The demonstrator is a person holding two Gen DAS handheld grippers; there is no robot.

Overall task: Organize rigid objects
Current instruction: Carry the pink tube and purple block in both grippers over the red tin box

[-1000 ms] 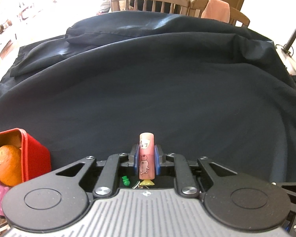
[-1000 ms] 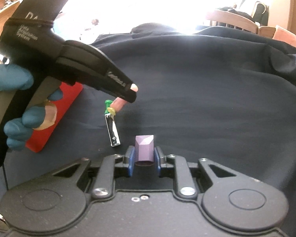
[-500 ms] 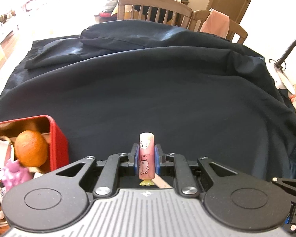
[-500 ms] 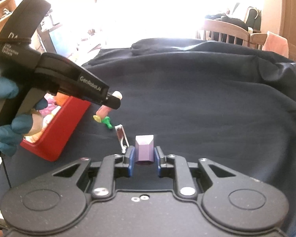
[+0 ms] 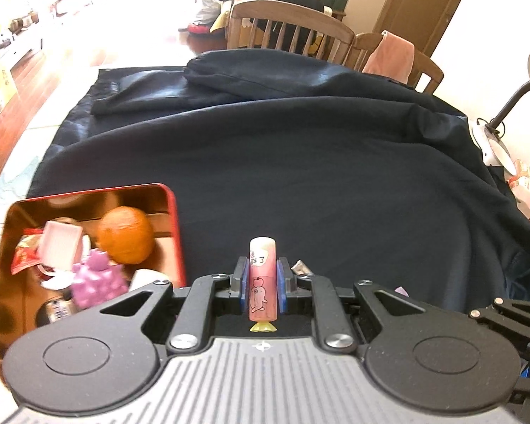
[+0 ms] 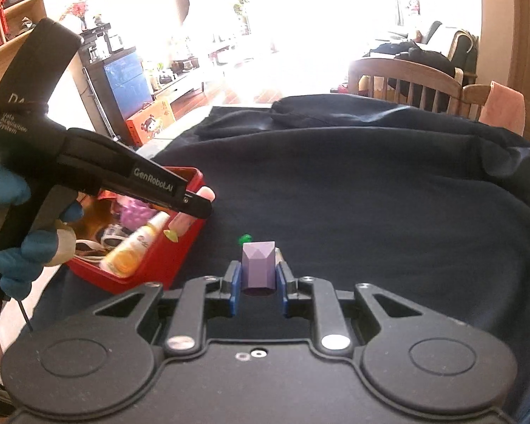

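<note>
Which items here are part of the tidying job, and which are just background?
Job:
left gripper clamping the pink tube
right gripper clamping the purple block
red bin
green pin

Background:
wooden chairs
desk lamp
dark cloth

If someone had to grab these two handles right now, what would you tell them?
Left gripper: jaws shut on the pink tube, beside the red tin.
Right gripper: jaws shut on the purple block, over the dark cloth.
Done: orange, bottle and toys already lie in the tin.
Left: drop in both held pieces, then probably the green pin on the cloth.
</note>
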